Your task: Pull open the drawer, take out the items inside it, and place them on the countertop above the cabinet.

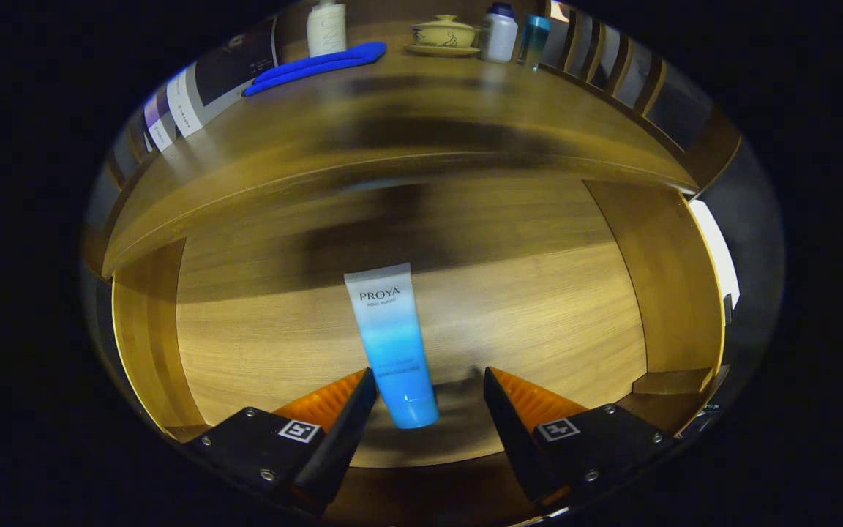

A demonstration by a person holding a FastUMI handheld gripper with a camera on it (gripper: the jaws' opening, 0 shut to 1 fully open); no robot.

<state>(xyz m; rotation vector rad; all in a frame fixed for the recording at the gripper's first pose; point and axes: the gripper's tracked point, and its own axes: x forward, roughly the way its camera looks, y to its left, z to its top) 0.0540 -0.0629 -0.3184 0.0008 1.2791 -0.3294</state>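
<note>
- Since the wooden drawer [260, 344] already stands pulled out below me, I judge the first step of the task done.
- On its bare wooden floor lies one item that I can see: a white-to-blue plastic cosmetic tube [392, 344], flat on its side, its blue cap end nearest me and its white crimped end pointing toward the cabinet.
- My jaws [429, 388] stand wide apart and hold nothing; they hang over the near end of the drawer.
- Between my two fingers lies the cap end of the tube, closer to the finger on my left; I cannot tell if that finger touches it, and the other is clearly apart from it.
- Above the drawer runs the brown wooden desk [421, 124], where the tube has to go.
- Along the back of that desk I see a flat blue piece [319, 66], a white bottle [326, 28], a pale lidded cup on a saucer [443, 34], a small white bottle with a dark cap [500, 33] and a teal bottle [535, 38].
- What is left, as I judge it: close on the tube, lift it clear of the drawer walls and set it on the bare front part of the desk.
</note>
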